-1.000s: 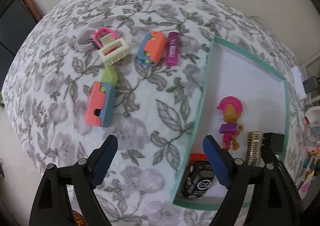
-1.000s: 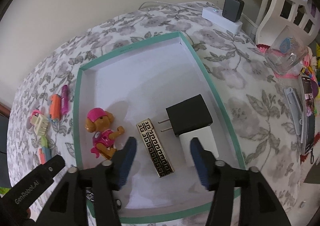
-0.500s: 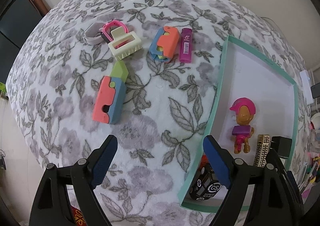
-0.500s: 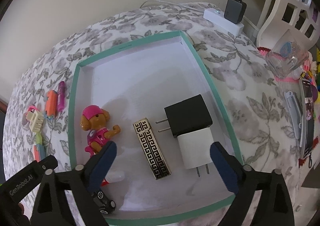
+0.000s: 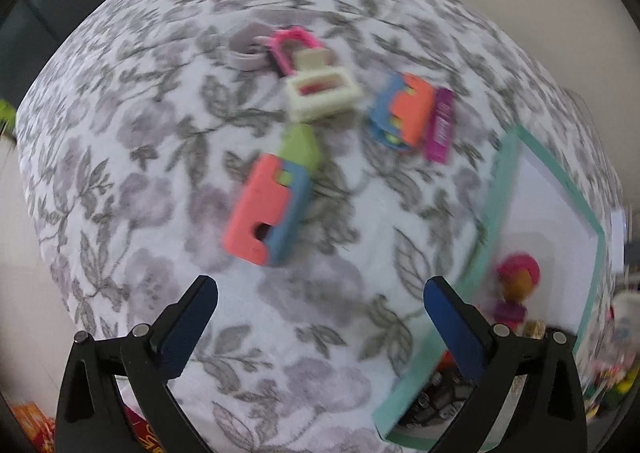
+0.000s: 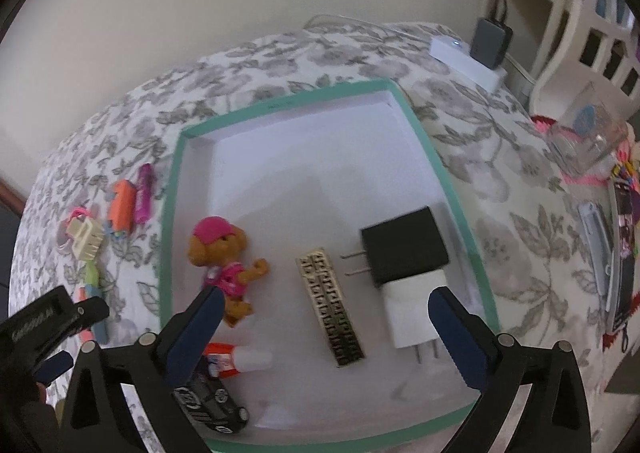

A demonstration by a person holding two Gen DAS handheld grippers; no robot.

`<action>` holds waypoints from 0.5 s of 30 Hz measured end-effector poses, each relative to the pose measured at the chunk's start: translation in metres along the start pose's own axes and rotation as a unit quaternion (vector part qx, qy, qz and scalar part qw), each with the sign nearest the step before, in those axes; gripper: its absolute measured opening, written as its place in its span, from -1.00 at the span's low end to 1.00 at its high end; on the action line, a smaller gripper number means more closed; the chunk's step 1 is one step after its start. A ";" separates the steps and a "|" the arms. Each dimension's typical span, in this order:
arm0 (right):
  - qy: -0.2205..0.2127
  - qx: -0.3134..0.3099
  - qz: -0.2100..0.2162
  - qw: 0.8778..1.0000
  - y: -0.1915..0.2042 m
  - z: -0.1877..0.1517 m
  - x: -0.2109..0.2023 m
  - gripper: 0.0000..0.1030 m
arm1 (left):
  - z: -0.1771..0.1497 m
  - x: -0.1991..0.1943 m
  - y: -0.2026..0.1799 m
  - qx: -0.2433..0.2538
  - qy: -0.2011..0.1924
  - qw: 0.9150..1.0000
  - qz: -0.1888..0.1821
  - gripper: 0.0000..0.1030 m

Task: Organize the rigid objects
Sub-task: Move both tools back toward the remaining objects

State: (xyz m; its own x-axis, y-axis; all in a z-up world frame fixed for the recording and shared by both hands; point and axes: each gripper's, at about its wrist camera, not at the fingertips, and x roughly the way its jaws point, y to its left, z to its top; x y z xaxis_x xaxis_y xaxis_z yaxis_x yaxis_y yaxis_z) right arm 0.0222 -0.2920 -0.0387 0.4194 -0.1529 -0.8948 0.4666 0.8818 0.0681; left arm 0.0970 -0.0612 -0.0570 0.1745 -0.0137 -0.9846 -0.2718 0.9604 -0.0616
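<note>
1. Sitting on the floral-covered bench (image 6: 500, 173), the teal-rimmed tray (image 6: 424, 133) holds most of the sorted pieces on its white floor.
2. Inside it, the toy dog (image 6: 224, 253) with a pink cap lies near the left wall; a gold patterned bar (image 6: 330, 307) lies just right of it.
3. A black charger (image 6: 404, 249) and a white charger (image 6: 408, 305) lie touching near the right wall, the black one's prongs pointing at the gold bar.
4. At the near left corner lie a small white-and-orange tube (image 6: 240, 359) and a black toy car (image 6: 212, 405), partly hidden behind a finger.
5. Outside the tray, left of it on the bench, lie a pink-and-blue block (image 5: 268, 209) with a green tip, a cream hair clip (image 5: 320, 93) touching a pink ring (image 5: 290, 45), an orange-and-blue block (image 5: 404, 109) and, just beside it, a magenta tube (image 5: 439, 125).
6. The left hand-held gripper (image 5: 320, 305) hovers over the bench near the pink-and-blue block, fingers spread wide and holding nothing.
7. The right hand-held gripper (image 6: 324, 317) hangs above the tray's near half, fingers likewise wide apart and empty.
</note>
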 end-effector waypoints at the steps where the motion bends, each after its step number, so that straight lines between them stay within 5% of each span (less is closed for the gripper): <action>1: 0.000 -0.001 0.008 1.000 0.004 0.000 -0.001 1.00 | 0.003 -0.001 0.006 -0.011 -0.005 1.000 0.003 0.99; 15: -0.051 -0.050 0.084 0.994 0.075 0.006 -0.022 1.00 | 0.031 -0.011 0.072 -0.059 -0.072 0.995 0.038 0.99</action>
State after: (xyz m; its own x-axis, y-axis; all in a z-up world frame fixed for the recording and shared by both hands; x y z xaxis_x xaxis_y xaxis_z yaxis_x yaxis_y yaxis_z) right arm 0.0528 -0.2253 -0.0114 0.5641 -0.0406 -0.8247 0.3060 0.9380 0.1631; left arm 0.1050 0.0167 -0.0459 0.2808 0.1062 -0.9539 -0.3968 0.9178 -0.0147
